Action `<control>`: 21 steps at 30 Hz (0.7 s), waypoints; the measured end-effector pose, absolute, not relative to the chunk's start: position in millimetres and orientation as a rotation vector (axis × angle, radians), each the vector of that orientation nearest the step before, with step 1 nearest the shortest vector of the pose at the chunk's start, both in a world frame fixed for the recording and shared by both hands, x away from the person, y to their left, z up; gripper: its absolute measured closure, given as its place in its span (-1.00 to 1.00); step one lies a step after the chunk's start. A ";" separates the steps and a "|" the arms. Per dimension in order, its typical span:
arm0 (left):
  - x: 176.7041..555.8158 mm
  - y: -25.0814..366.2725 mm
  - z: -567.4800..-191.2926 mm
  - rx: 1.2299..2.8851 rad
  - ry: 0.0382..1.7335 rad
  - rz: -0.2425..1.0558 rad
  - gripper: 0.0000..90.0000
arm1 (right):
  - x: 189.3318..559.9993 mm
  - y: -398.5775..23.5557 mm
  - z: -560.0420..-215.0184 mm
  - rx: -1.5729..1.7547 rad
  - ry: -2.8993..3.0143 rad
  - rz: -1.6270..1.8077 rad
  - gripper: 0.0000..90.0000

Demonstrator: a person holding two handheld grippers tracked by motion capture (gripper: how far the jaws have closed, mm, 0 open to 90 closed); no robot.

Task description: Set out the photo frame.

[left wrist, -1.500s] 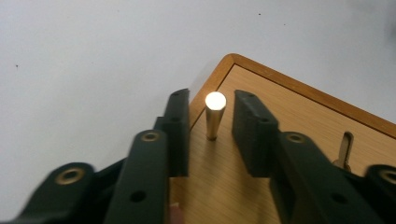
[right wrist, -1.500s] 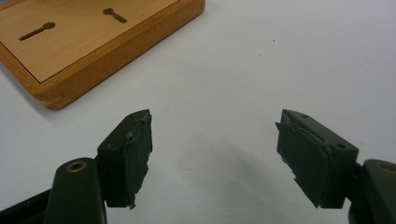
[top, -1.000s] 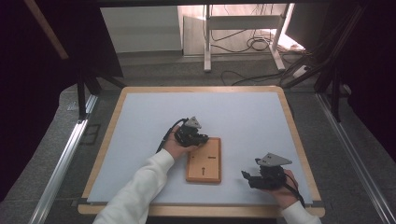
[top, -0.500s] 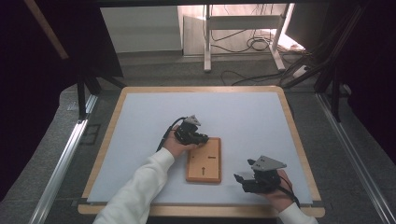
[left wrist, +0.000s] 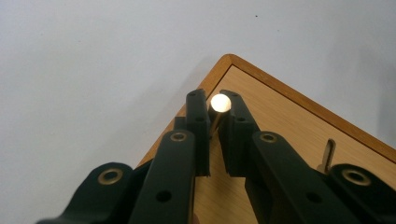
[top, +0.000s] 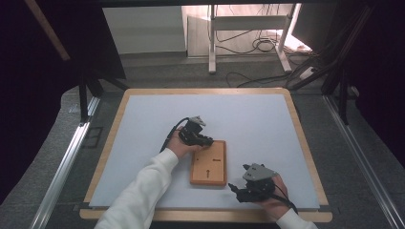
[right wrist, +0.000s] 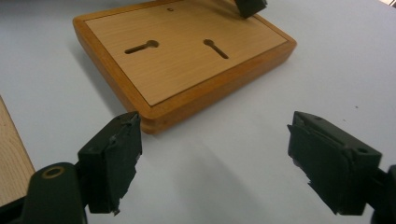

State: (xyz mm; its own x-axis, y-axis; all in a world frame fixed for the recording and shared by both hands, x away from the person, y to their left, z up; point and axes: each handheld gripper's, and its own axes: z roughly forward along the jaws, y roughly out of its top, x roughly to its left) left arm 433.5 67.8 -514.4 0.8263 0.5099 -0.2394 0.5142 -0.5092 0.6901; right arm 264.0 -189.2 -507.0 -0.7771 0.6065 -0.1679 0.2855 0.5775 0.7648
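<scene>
A flat wooden board [top: 208, 163] with a darker rim lies on the white mat. It has two keyhole slots [right wrist: 141, 46] in its face. My left gripper [top: 206, 141] hangs over the board's far left corner. In the left gripper view that gripper [left wrist: 213, 94] is shut on a slim brass pin [left wrist: 220, 103] standing upright above the corner. My right gripper [top: 239, 177] sits at the board's near right corner, pointing left. Its jaws [right wrist: 215, 126] have just been opening and stand wide, with bare mat between them and the board's corner by one jaw.
The white mat [top: 248, 119] lies in a wooden-edged tabletop [top: 305, 143]. A second small metal piece [left wrist: 328, 154] stands on the board near the left gripper. Cables and stand legs [top: 248, 43] lie on the floor beyond the table.
My right gripper has slid left along the front of the table toward the board, and its jaws have spread wider. The left hand and the pin have stayed put.
</scene>
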 end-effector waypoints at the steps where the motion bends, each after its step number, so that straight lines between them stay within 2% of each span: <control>1: 434.1 67.8 -514.2 2.198 0.753 -0.014 0.85 | 263.5 -186.1 -507.5 0.713 2.397 1.048 -0.67; 9: 438.1 68.5 -513.5 2.195 0.769 -0.051 0.85 | 260.4 -155.4 -513.0 0.626 2.385 0.939 -0.82; 21: 442.3 68.9 -512.8 2.198 0.778 -0.085 0.85 | 266.9 -116.0 -527.3 0.484 2.353 0.804 -0.79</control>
State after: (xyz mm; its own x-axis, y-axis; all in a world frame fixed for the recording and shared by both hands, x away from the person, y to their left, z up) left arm 442.3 68.9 -512.8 0.8098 0.5048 -0.2991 0.5574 -0.5026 0.6609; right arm 266.9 -116.0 -527.3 -0.7541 0.5045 -0.4205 0.1416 0.7501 0.6460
